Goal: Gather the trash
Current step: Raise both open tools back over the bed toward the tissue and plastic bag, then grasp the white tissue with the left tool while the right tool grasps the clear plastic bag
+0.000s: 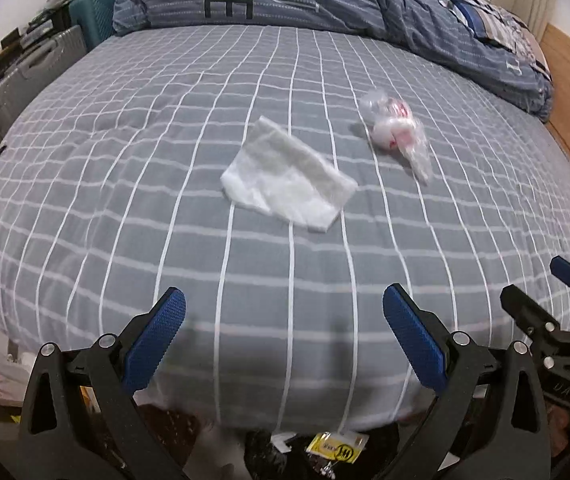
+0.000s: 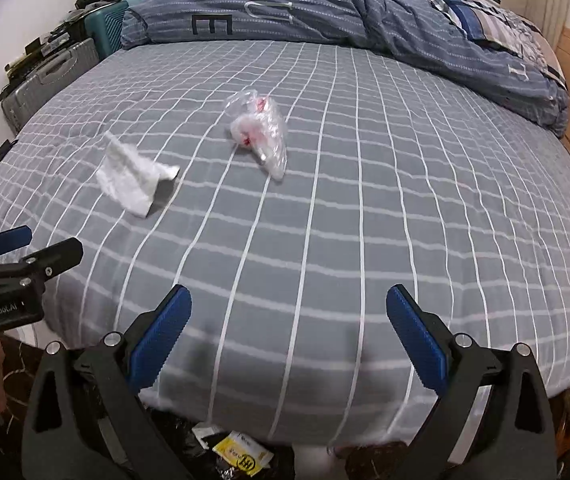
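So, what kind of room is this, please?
Most likely a bedroom. A bed with a grey checked sheet fills the view, a rumpled blue duvet lies at its far end, and suitcases stand beside it.

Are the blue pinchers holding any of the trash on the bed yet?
No, nothing is held. The left gripper and right gripper are both open, while the white tissue and crumpled plastic wrapper lie untouched on the bed.
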A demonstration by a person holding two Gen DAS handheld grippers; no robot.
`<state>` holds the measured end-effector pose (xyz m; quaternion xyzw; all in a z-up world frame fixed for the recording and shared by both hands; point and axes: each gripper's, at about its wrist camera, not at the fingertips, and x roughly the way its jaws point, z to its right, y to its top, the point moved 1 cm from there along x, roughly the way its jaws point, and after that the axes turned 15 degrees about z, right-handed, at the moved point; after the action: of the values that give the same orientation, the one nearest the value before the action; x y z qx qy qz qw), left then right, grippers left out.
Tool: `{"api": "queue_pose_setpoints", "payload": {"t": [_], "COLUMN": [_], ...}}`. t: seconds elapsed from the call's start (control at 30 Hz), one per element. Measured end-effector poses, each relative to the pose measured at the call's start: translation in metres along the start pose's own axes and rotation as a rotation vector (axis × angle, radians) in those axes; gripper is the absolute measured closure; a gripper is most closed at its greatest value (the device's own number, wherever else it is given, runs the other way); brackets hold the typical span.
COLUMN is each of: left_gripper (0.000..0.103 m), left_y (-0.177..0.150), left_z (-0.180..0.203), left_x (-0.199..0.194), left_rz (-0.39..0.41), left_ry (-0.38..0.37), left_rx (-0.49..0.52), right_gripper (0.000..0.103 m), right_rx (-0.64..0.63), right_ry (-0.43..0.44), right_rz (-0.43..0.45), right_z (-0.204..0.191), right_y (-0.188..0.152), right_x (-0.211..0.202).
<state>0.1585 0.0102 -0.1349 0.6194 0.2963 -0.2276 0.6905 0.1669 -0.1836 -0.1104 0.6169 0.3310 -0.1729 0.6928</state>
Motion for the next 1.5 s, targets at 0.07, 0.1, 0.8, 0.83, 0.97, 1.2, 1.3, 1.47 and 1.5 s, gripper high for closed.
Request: {"api": "queue_pose_setpoints", "payload": {"t": [0.07, 0.1, 0.8, 0.83, 0.97, 1.2, 1.3, 1.47, 1.5], "left_gripper": [0.006, 0.006, 0.089, 0.095, 0.098, 0.099, 0.099, 0.099, 0.099], "left_y": [0.010, 0.017, 0.047, 0.046, 0.048, 0.055, 0.053, 0.049, 0.048], "left_z": [0.003, 0.004, 0.000, -0.003, -0.013, -0.027, -0.027, -0.027, -0.027], "left_x": [0.010, 0.017, 0.099, 0.098, 0.095, 0.090, 0.090, 0.093, 0.092], "left_rz": [0.002, 0.003, -0.057, -0.060, -0.060, -0.040, -0.044, -0.054, -0.054], "left_ry": [0.002, 0.003, -0.060, -0.064, -0.074, -0.078, -0.085, -0.087, -0.086], "left_rx": [0.003, 0.001, -0.053, -0.056, -0.062, -0.072, -0.071, -0.063, -0.063], "right_gripper": [0.009, 0.009, 0.009, 0.009, 0.009, 0.012, 0.022, 0.047, 0.056], "right_rx": [0.007, 0.009, 0.017, 0.014, 0.008, 0.044, 0.076, 0.092, 0.094], "right_ry": [0.003, 0.005, 0.041, 0.044, 0.055, 0.088, 0.105, 0.083, 0.083], "right_rz": [0.005, 0.005, 0.024, 0.030, 0.046, 0.040, 0.017, -0.008, -0.013], "right_z": [0.004, 0.005, 0.000, -0.003, -0.014, -0.026, -0.026, -0.029, -0.030], "right_y": [0.007, 0.009, 0.053, 0.057, 0.073, 0.092, 0.094, 0.091, 0.090], "right_x": [0.012, 0.015, 0.091, 0.092, 0.101, 0.126, 0.139, 0.155, 0.156]}}
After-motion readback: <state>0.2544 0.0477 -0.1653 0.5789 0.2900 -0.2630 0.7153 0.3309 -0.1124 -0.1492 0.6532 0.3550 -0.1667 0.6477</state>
